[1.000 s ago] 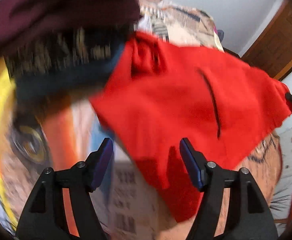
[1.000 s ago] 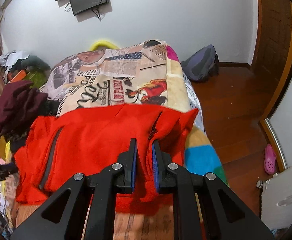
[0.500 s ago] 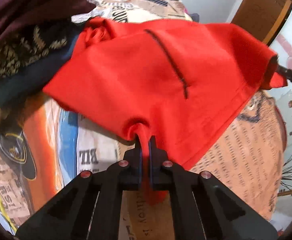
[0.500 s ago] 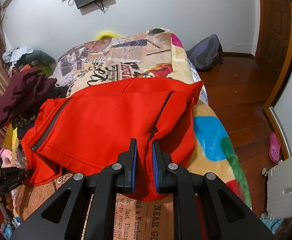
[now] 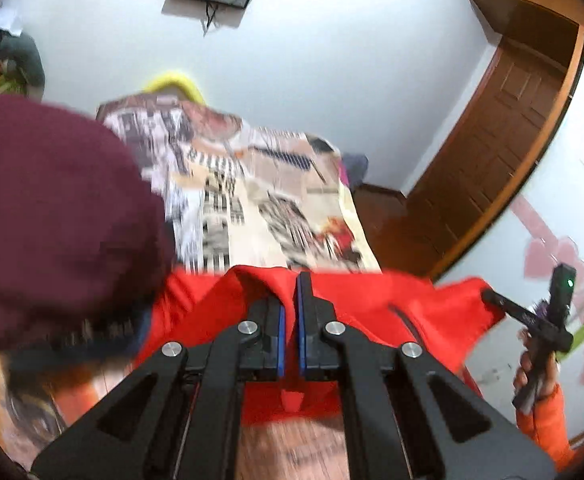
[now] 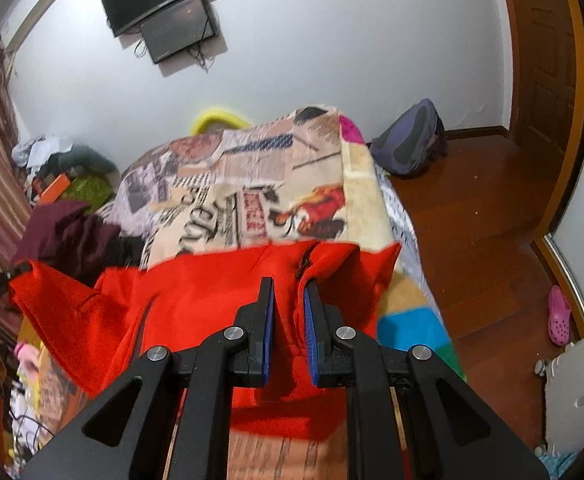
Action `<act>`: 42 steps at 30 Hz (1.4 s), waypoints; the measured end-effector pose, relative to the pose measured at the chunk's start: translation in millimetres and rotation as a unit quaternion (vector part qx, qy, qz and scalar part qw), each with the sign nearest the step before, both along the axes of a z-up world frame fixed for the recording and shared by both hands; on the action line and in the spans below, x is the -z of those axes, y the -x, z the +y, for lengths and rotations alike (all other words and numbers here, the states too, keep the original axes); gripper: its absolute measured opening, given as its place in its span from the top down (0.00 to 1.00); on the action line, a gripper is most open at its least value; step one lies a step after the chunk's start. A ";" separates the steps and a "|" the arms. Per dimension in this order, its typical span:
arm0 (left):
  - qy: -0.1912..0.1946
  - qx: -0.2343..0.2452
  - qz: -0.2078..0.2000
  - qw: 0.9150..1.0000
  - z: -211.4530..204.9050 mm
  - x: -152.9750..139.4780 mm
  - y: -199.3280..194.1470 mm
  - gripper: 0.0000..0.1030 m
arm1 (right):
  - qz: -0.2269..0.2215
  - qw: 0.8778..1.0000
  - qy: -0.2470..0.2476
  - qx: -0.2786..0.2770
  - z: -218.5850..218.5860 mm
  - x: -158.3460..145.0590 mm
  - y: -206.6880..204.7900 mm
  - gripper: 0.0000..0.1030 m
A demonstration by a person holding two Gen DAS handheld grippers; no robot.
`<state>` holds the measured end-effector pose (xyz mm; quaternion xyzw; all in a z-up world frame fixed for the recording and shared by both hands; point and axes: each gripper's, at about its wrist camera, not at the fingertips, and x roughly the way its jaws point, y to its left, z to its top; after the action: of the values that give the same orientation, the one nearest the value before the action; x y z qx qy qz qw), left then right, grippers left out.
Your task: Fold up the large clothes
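Both grippers, left (image 5: 289,312) and right (image 6: 288,320), have their jaws clamped on the red garment's (image 6: 196,300) edge, holding it stretched between them above the bed (image 6: 252,184).

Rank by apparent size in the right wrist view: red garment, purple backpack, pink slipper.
1. red garment, though nearness to the camera enlarges it
2. purple backpack
3. pink slipper

Blanket (image 5: 252,184) print blurred; red garment (image 6: 196,312) btm hidden behind grippers
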<state>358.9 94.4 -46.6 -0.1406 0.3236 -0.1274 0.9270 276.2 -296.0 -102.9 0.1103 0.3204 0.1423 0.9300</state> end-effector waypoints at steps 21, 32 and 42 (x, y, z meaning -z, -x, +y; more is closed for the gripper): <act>-0.107 -0.091 0.006 0.990 -11.5 18.1 -80.8 0.38 | -0.007 0.997 0.043 0.063 0.4 -8.1 -41.1 0.45; -0.139 -0.066 0.054 0.987 -8.6 61.4 -6.1 0.33 | 0.047 0.996 0.073 0.034 1.4 18.6 5.0 0.33; -0.031 -0.117 0.163 0.979 27.5 144.8 26.2 0.33 | 0.149 0.985 -0.057 0.071 -25.7 80.9 26.4 0.33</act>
<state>332.8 121.9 -191.4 -0.1679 0.4553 0.0166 0.8742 249.8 -321.7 -183.8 0.2054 0.4381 0.0762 0.8718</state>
